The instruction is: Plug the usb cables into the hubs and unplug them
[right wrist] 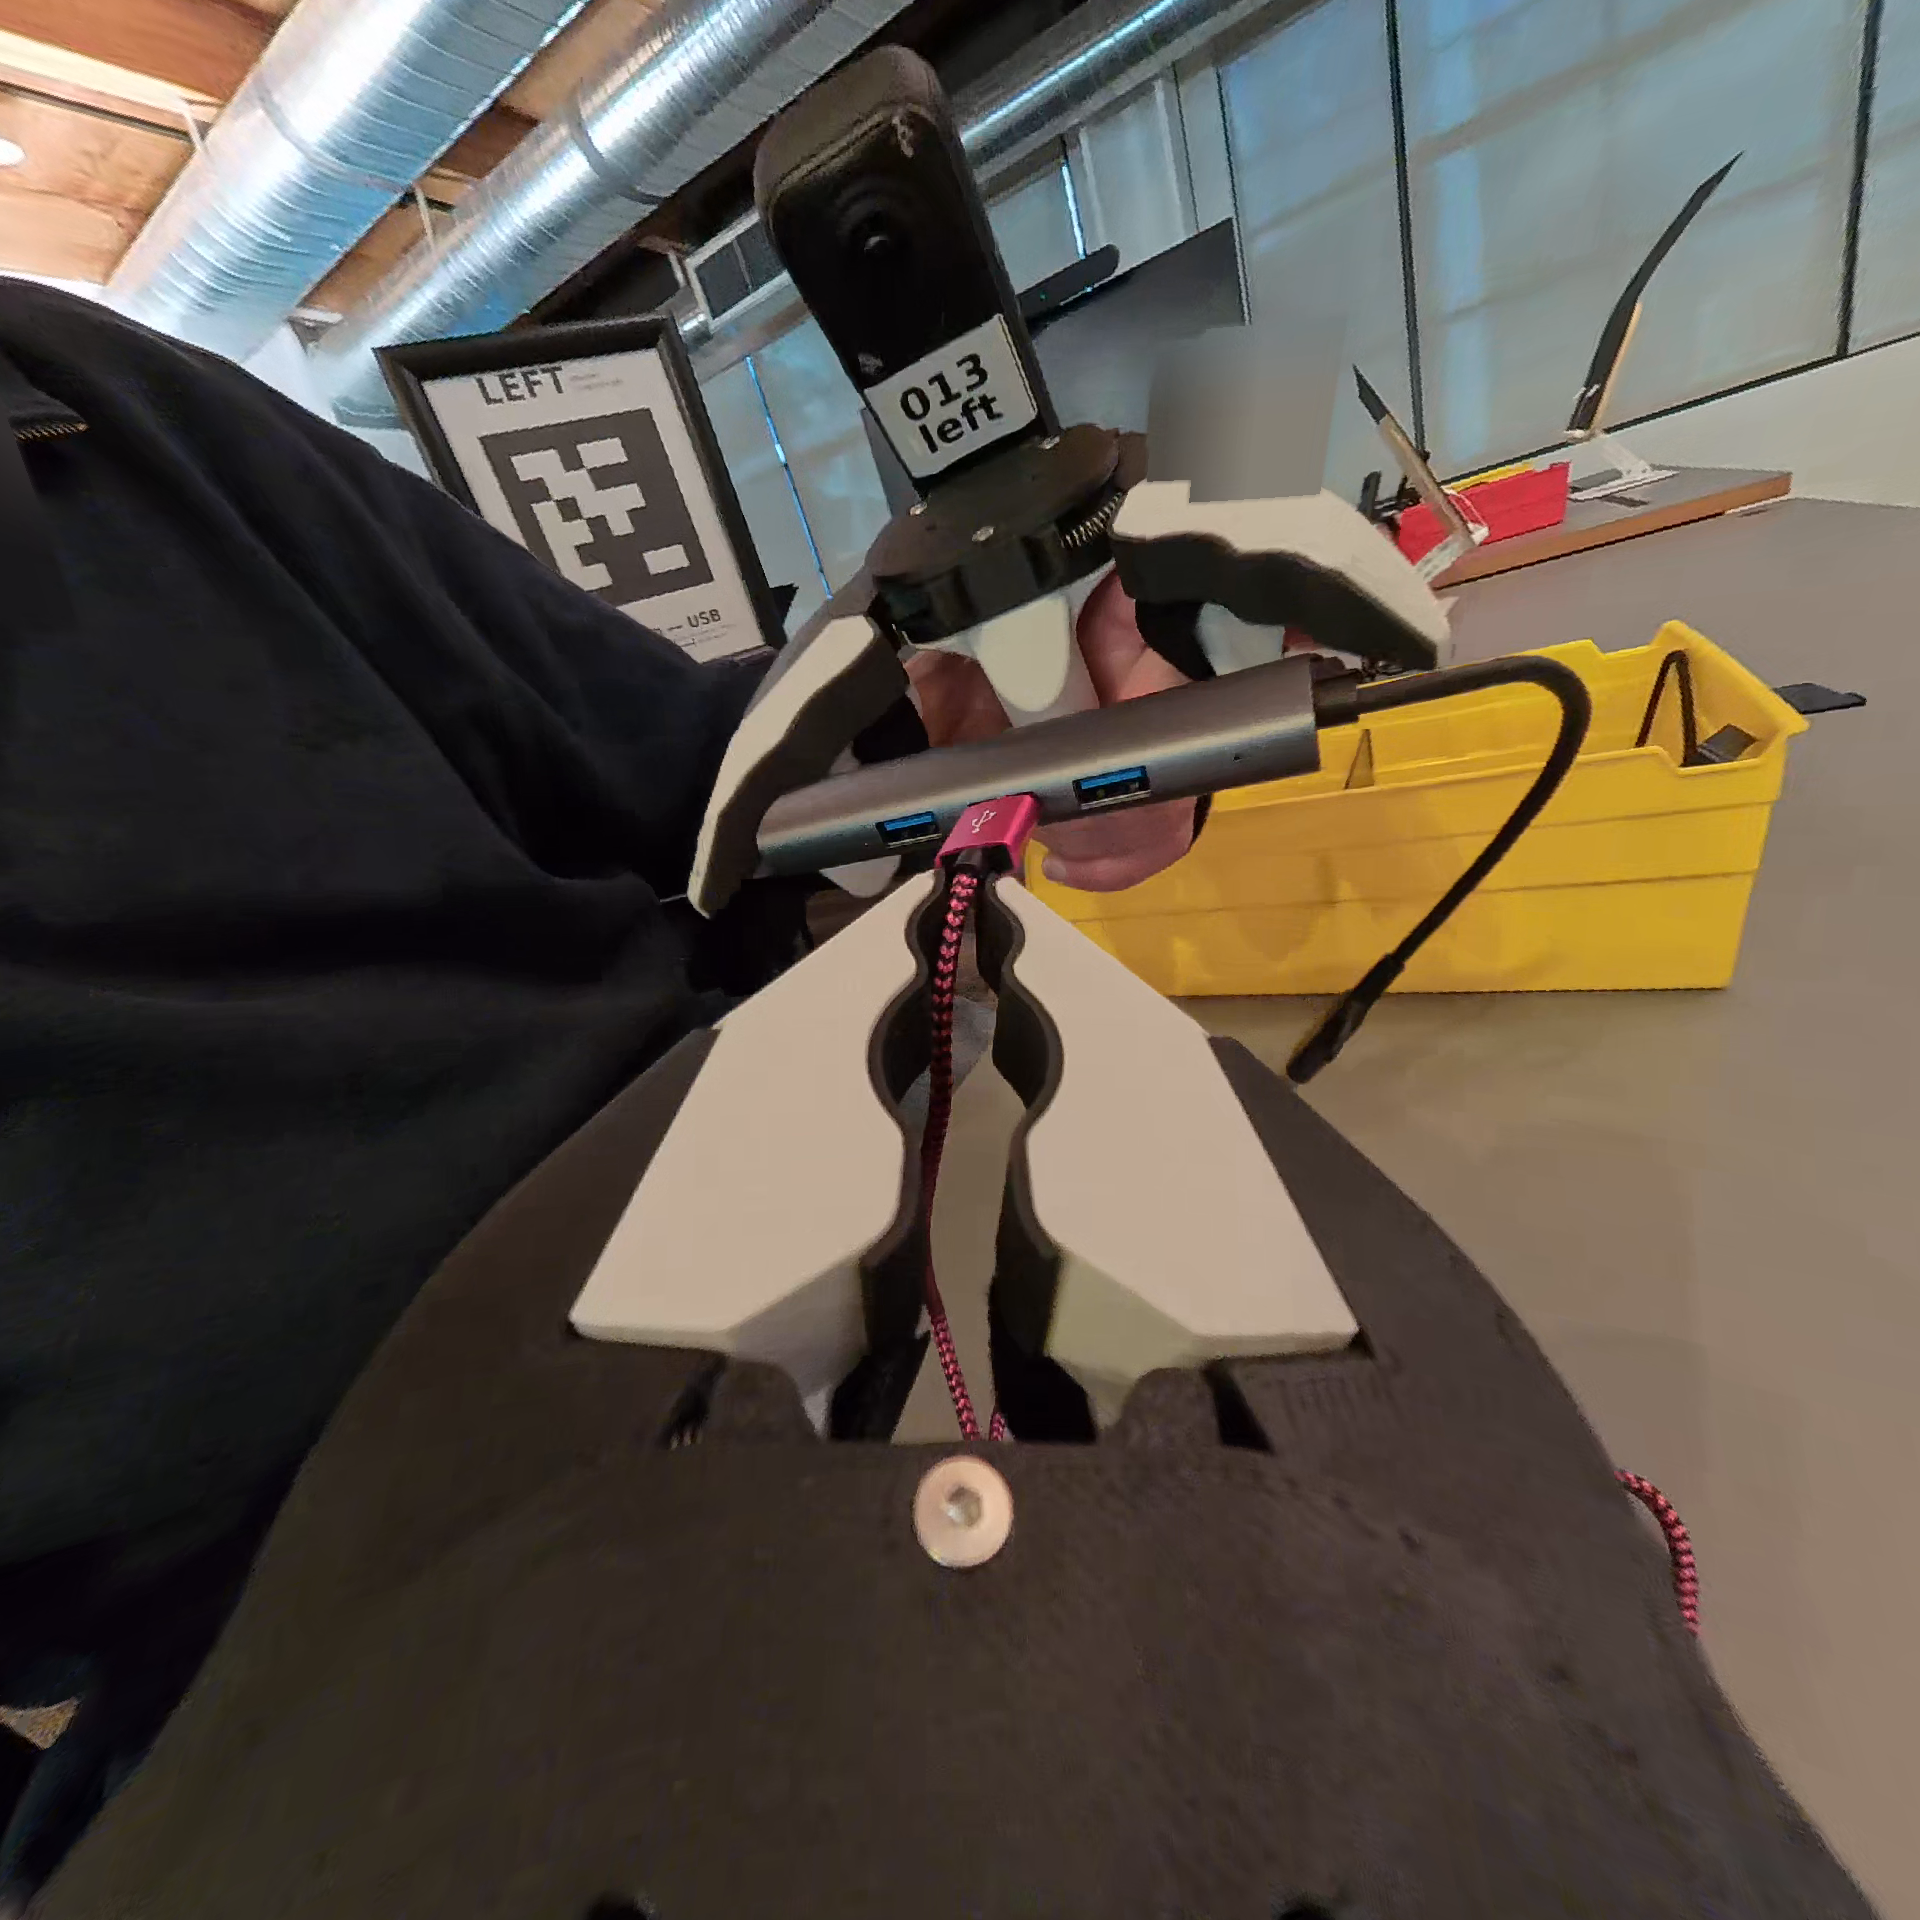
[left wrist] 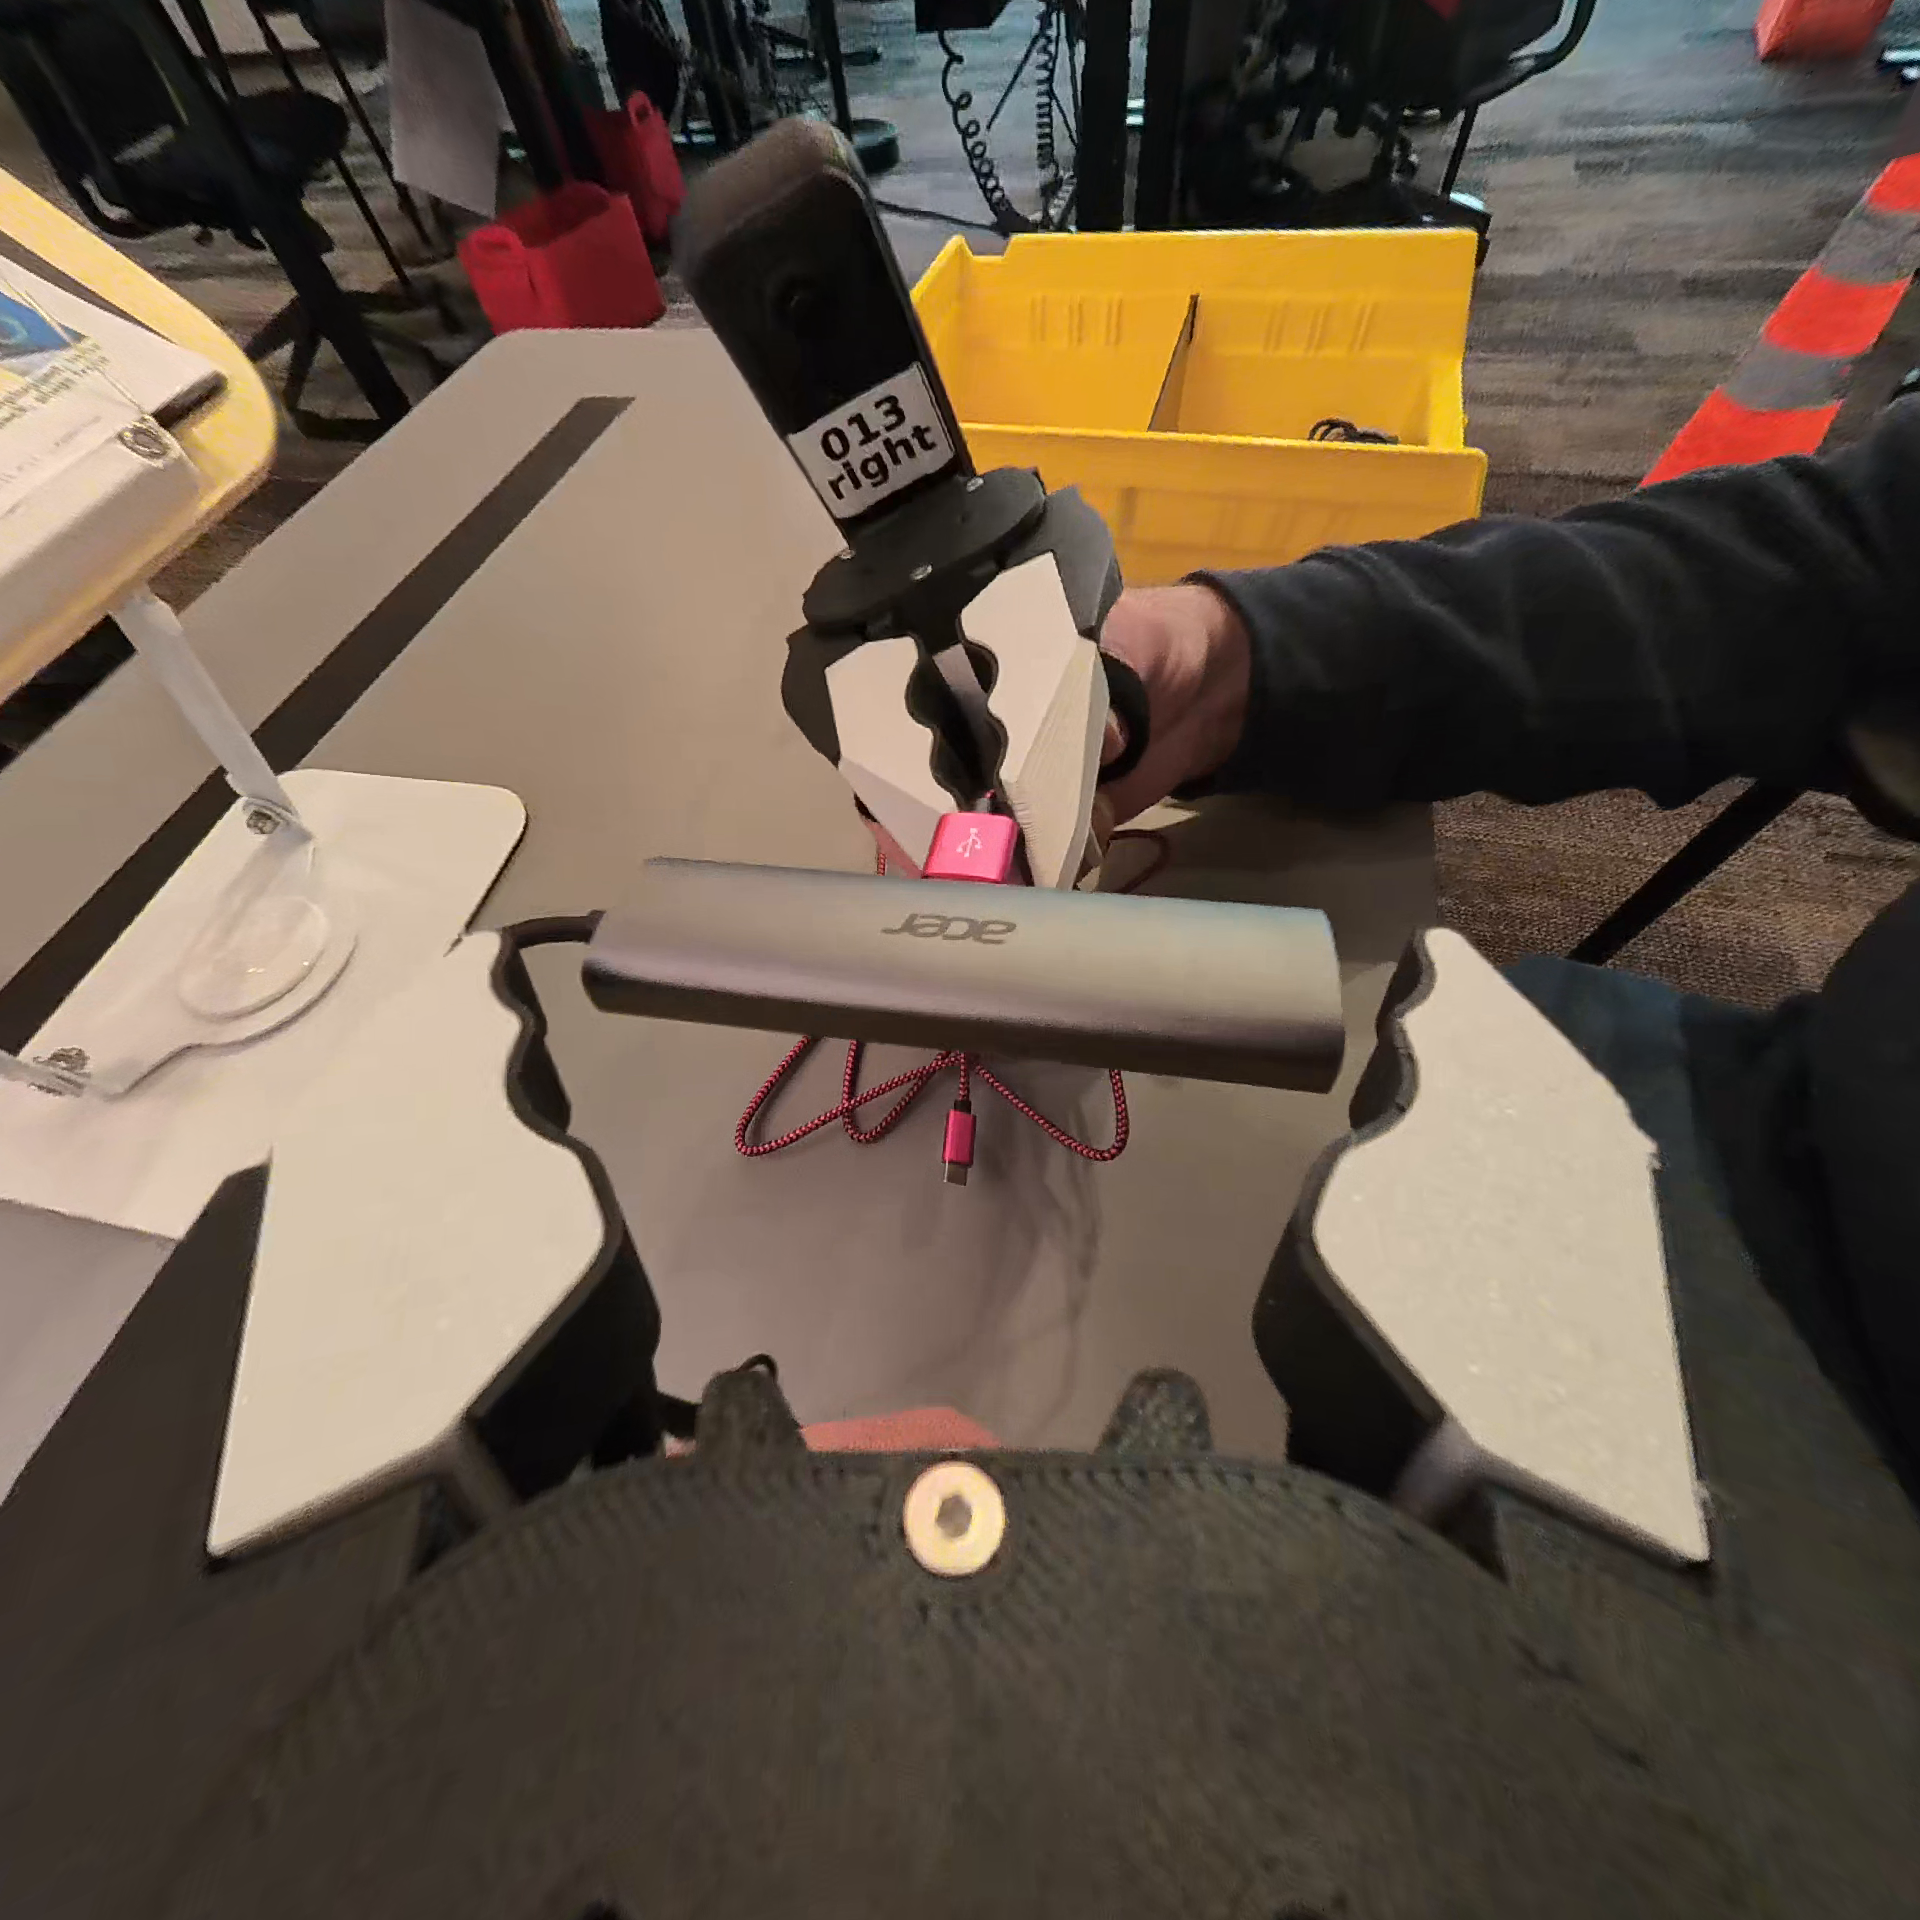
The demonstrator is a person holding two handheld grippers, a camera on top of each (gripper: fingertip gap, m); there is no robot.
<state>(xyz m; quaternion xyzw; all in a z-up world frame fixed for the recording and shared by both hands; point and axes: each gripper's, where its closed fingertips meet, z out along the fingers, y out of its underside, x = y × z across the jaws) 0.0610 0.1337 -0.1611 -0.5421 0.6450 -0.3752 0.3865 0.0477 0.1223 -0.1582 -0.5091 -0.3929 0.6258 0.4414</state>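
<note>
Left gripper point(left wrist: 961, 997) clamps grey hub point(left wrist: 961, 971) | right gripper point(right wrist: 977, 883) pinches pink plug point(right wrist: 987, 826), seated

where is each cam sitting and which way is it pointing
Left wrist view: sits on the left tool, looks forward and down over the grey table at the hub it clamps; a dark sleeve and hand show behind the right tool.
Right wrist view: sits on the right tool, looks back and slightly upward at the left tool; a dark sleeve fills the left side.
Shared: hub, pink USB plug, yellow bin.
</note>
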